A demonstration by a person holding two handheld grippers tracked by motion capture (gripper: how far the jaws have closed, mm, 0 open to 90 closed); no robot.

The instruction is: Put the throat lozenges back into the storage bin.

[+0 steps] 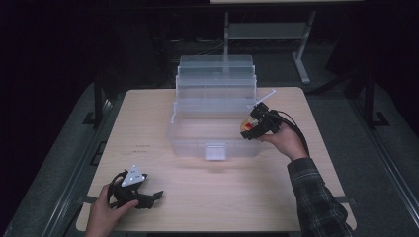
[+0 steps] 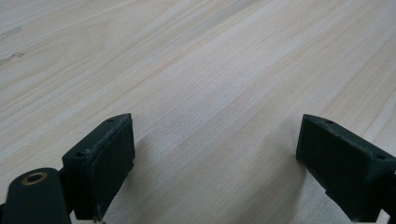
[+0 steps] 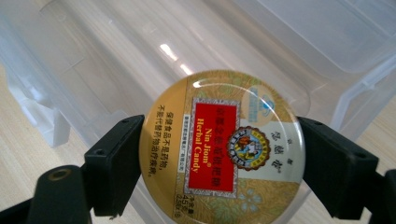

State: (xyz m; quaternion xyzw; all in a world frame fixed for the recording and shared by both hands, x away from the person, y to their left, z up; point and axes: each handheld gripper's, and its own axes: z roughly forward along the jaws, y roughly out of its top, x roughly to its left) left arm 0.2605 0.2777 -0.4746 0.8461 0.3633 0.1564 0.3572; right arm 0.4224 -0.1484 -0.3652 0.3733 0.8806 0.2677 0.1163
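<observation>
High view: the right gripper (image 1: 253,123) holds a tin (image 1: 245,127) over the front right corner of the clear box (image 1: 197,140), its tiered trays folded back; the left gripper (image 1: 148,196) rests on the table (image 1: 222,197), well apart. Left gripper view: jaws wide open over bare wood. Right gripper view: jaws clamp the tin (image 3: 222,144) by its rim; it looks light, stiff and slick, so I'd keep that edge grip. Open box room lies below.

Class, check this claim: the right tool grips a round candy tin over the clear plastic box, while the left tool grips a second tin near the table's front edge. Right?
Not quite. The left tool holds nothing; the left gripper view shows open jaws over bare table. The right tool does grip the candy tin over the clear plastic box.
</observation>
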